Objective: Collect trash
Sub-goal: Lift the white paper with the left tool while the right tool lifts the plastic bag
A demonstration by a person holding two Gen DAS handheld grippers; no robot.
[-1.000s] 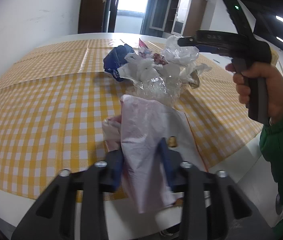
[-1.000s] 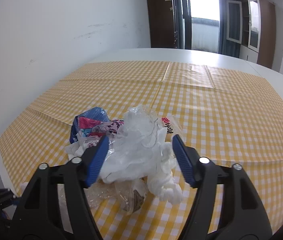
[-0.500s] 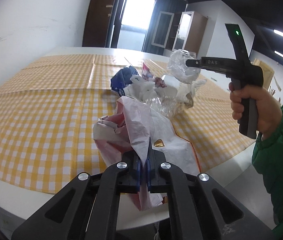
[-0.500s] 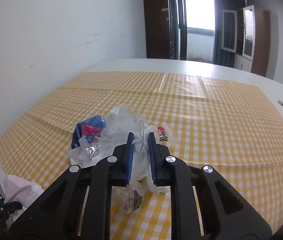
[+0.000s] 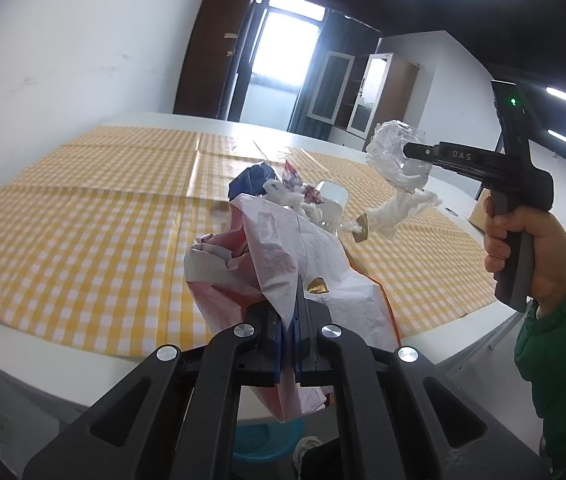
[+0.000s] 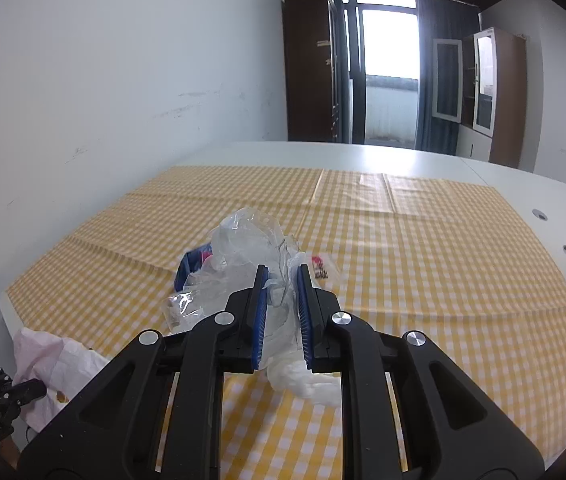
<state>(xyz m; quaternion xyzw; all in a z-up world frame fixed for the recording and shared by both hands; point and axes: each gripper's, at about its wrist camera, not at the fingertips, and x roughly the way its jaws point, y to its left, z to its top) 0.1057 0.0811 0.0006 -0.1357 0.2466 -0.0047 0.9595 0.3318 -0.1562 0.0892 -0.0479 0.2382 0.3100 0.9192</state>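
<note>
My left gripper (image 5: 290, 316) is shut on the rim of a pink-white plastic bag (image 5: 283, 256), held up at the table's near edge. The bag also shows in the right wrist view (image 6: 55, 364). My right gripper (image 6: 281, 300) is shut on a bunch of clear crumpled plastic wrap (image 6: 251, 240) with a white tissue (image 6: 307, 384) hanging below, lifted above the table. In the left wrist view that bunch (image 5: 397, 156) hangs at the right gripper's tip, to the right of the bag. A blue wrapper (image 5: 253, 180) and other scraps (image 5: 307, 196) lie on the cloth.
A yellow-white checked cloth (image 6: 423, 248) covers a white table (image 6: 363, 152). A blue bin (image 5: 271, 440) stands on the floor below the bag. A small printed wrapper (image 6: 319, 268) lies on the cloth. A cardboard box (image 5: 477, 212) is at the table's right side.
Both grippers have shut, the left on the bag and the right on the plastic wrap. Both have lifted; the wrap bunch now hangs clear of the pile.
</note>
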